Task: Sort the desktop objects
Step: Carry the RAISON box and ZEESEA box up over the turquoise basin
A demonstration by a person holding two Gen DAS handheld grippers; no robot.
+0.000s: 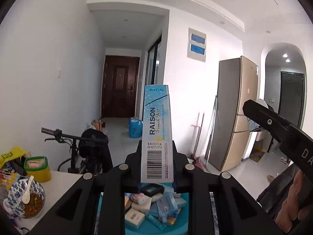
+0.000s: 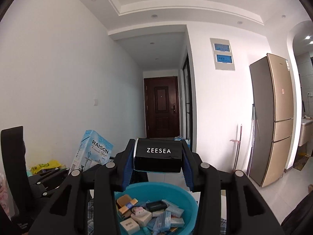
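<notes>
On the far left a blue-and-white bowl (image 1: 26,199) with a white spoon (image 1: 27,191) sat on the white table (image 1: 62,184), near a yellow tub with a green lid (image 1: 37,168). The left gripper (image 1: 157,168) was squeezed tight on the tall light-blue RAISON box (image 1: 156,135), held up over the blue basin (image 2: 176,192) full of little boxes. To its right, the right gripper (image 2: 158,157) gripped the black ZEESEA box (image 2: 158,154) above that same basin, and a gold fridge (image 2: 273,117) stood far off on the right.
</notes>
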